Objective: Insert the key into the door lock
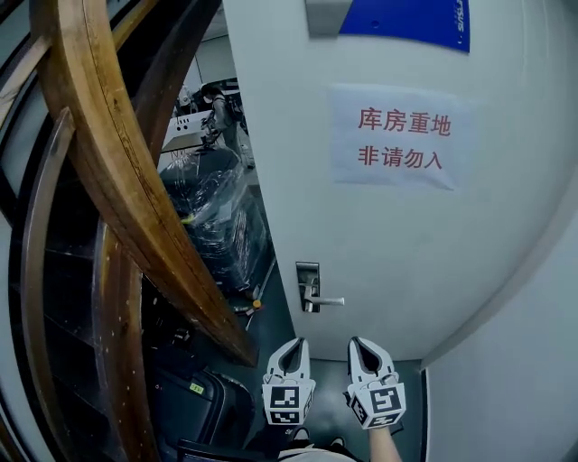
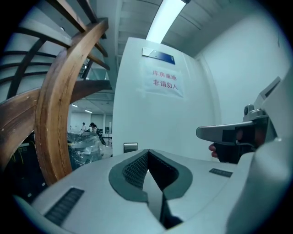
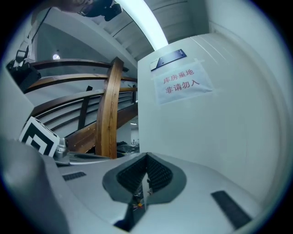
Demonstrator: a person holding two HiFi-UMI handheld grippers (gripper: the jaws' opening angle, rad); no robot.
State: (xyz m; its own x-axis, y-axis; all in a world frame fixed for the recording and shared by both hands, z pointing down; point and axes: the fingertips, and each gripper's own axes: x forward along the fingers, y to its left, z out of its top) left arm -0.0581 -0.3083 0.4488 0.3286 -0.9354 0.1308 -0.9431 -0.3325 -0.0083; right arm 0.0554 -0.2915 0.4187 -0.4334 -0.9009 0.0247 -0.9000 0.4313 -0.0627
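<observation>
Key (image 3: 141,194) clamped in right tool (image 3: 146,157), jaws closed.

You are facing the door (image 1: 406,262), handle (image 1: 327,301) sitting on its left edge, notice (image 1: 397,137) hanging high on it, plate (image 1: 406,20) sitting at its top, railing (image 1: 117,171) rising to its left.

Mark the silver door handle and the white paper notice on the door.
Silver metal door handle (image 1: 330,301): head view, middle of lever.
White paper notice with red characters (image 1: 395,137): head view, sheet's centre.
</observation>
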